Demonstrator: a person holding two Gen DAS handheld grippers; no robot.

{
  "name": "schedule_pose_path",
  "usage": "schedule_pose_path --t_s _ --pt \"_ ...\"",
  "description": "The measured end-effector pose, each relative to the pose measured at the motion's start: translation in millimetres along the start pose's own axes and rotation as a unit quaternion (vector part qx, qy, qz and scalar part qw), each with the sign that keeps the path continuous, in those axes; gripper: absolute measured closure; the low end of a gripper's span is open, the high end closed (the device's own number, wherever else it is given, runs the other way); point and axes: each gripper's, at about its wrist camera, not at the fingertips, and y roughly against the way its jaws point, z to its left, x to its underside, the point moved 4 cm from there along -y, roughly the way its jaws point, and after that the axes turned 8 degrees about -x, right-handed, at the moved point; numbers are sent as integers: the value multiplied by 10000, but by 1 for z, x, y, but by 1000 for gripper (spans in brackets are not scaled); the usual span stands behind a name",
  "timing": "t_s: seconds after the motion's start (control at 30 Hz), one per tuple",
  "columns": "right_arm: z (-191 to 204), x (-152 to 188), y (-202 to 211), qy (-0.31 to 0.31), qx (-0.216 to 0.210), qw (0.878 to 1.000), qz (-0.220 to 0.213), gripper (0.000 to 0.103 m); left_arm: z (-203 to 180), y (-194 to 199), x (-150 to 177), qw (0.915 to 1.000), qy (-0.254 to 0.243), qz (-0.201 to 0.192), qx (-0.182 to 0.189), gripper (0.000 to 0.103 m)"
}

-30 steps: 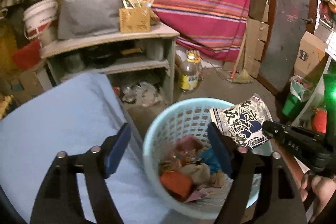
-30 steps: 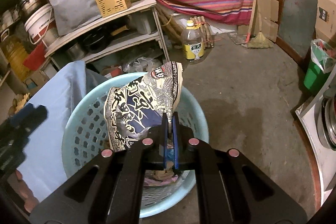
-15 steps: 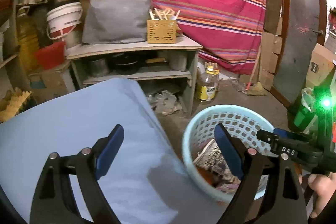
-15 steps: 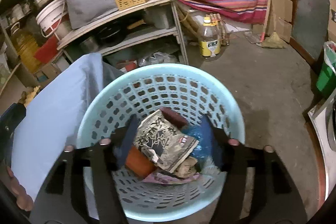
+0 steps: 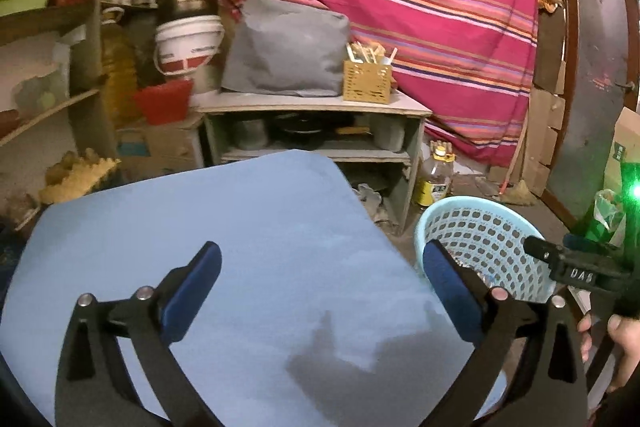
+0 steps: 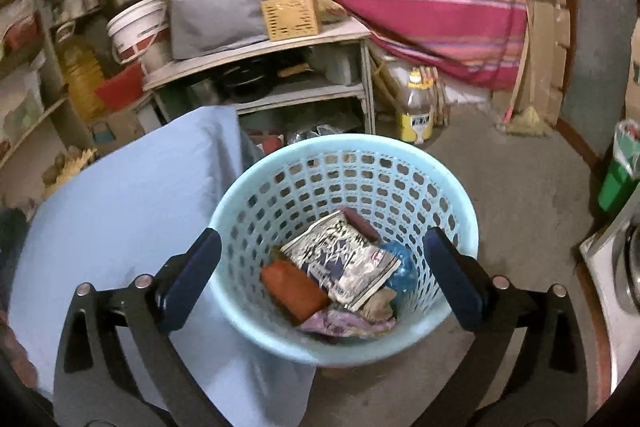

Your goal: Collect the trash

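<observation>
A light blue perforated basket (image 6: 460, 211) stands on the floor beside a table covered in blue cloth (image 6: 120, 211). Inside it lie a black-and-white printed snack bag (image 6: 344, 259), an orange wrapper (image 6: 292, 287), a blue wrapper (image 6: 400, 267) and other scraps. My right gripper (image 6: 320, 267) is open and empty above the basket. My left gripper (image 5: 320, 283) is open and empty over the blue cloth (image 5: 224, 227); the basket (image 5: 476, 239) shows to its right, with the right gripper's body (image 5: 580, 267) beyond it.
A wooden shelf unit (image 5: 312, 131) with a grey bag (image 5: 284, 51) and a woven box (image 5: 368, 83) stands behind the table. An oil bottle (image 6: 416, 111) and a broom (image 6: 524, 115) sit on the concrete floor. A green bin (image 6: 620, 171) is at right.
My right gripper opened and dropped the printed snack bag into the basket, then drew back. My left gripper moved left, away from the basket, over the blue cloth.
</observation>
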Motion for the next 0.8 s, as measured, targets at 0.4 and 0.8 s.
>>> schedule_pose_path --t_s 0.4,0.8 --pt "93 46 73 697 -233 9915 -1075 4 64 92 57 9976 92 -172 -665 4" --pt "156 101 87 812 -1175 9850 -973 4 126 139 117 9902 737 -272 -1155 4"
